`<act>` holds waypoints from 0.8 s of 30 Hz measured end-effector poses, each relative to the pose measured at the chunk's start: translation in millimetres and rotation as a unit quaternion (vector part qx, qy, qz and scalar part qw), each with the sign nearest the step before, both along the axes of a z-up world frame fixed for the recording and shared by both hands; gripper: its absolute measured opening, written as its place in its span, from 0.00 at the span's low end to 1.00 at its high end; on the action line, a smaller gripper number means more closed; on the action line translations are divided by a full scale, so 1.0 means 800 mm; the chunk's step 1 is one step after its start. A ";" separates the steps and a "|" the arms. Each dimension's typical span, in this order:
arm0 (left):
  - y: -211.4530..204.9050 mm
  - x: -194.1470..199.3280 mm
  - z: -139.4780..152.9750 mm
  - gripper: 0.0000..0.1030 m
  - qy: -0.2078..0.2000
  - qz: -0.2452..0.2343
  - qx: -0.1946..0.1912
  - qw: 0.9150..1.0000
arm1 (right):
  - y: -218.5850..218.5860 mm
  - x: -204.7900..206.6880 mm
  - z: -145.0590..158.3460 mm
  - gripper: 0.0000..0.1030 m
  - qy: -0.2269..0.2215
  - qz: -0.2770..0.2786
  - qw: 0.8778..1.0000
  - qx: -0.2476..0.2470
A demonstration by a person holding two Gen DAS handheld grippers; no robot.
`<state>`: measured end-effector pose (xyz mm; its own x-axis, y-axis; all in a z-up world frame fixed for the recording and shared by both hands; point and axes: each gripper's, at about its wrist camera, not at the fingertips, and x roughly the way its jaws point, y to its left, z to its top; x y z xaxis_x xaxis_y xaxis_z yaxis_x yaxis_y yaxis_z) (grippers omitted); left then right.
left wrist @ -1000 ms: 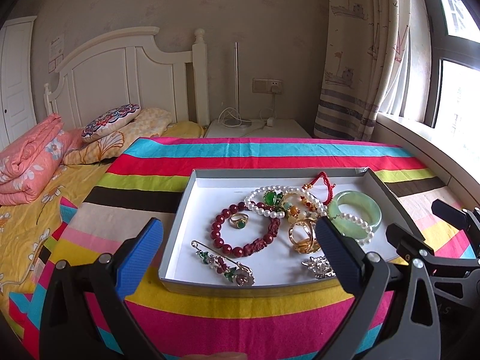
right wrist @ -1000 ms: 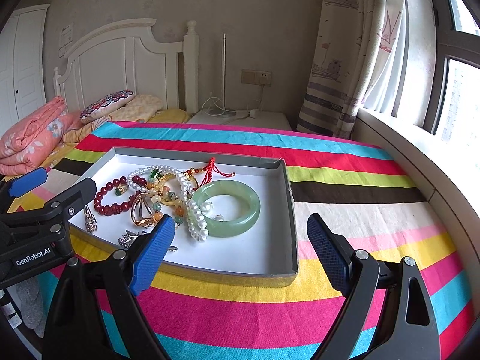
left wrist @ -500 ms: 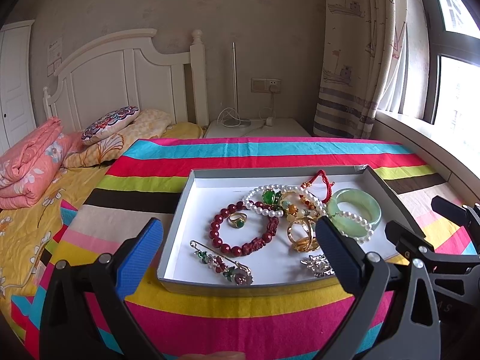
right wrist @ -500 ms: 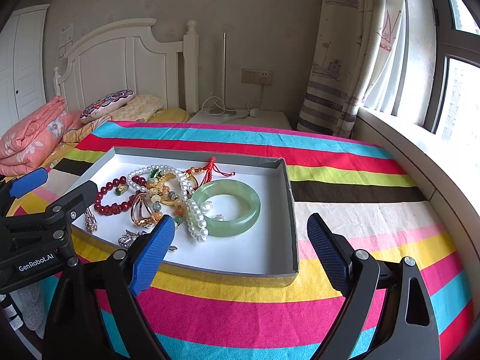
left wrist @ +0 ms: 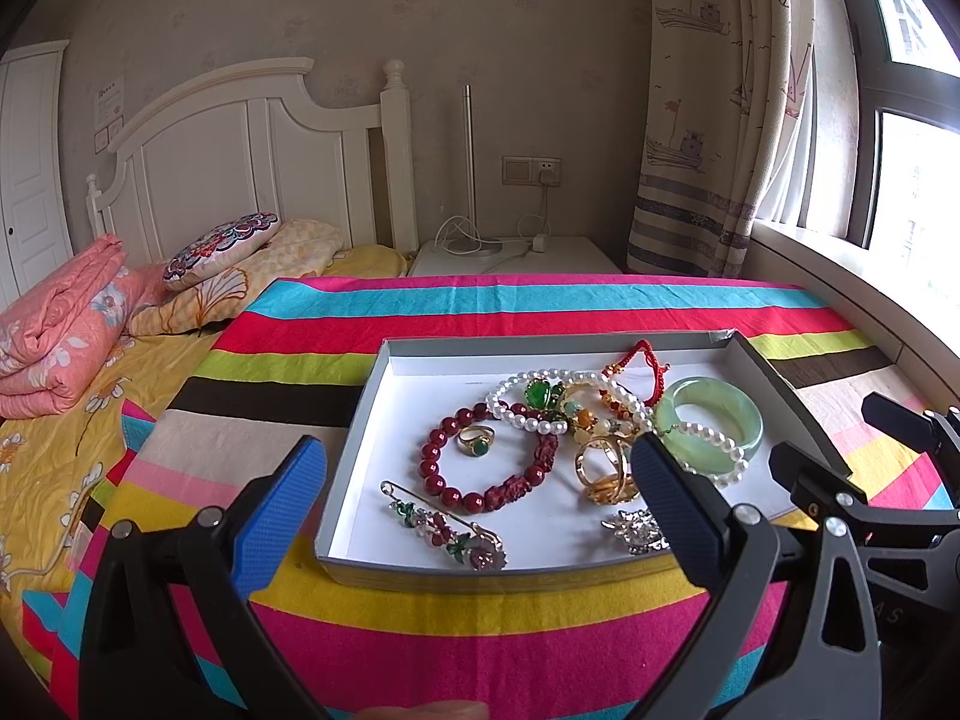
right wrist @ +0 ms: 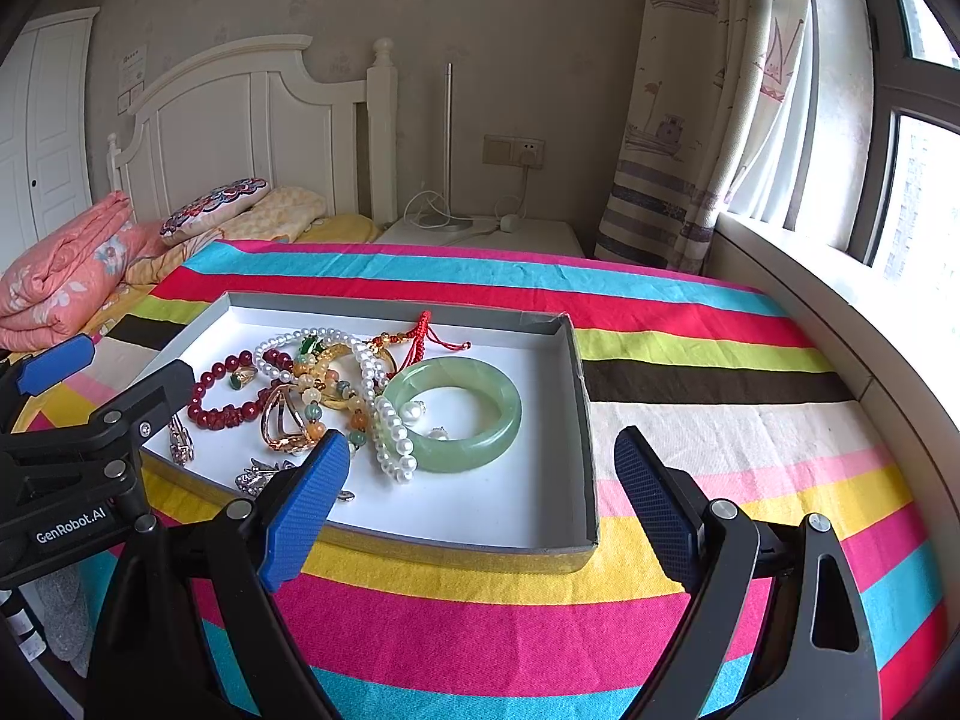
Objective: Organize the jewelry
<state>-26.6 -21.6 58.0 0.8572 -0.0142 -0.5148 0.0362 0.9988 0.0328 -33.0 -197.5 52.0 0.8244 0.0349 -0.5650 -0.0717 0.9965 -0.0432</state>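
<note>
The shallow grey cardboard tray is sitting on the striped cloth table, leaving room rightward. The left tool and right tool are hanging spread wide, holding nothing.

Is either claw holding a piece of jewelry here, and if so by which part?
Nothing is held. The left claw and the right claw are both open and empty, short of the tray; the jewelry, the green bangle included, lies in it.
</note>
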 end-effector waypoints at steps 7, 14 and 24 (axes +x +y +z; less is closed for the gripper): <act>-0.001 0.000 0.000 0.98 -0.001 0.000 0.002 1.000 | 0.000 0.005 -0.005 0.84 0.012 -0.005 1.000 -0.003; -0.001 0.000 0.000 0.98 -0.002 -0.001 0.003 1.000 | 0.000 0.004 -0.008 0.84 0.010 -0.005 1.000 -0.001; 0.005 -0.003 0.002 0.98 -0.011 0.017 0.006 1.000 | -0.001 0.004 -0.006 0.84 0.007 0.000 1.000 0.004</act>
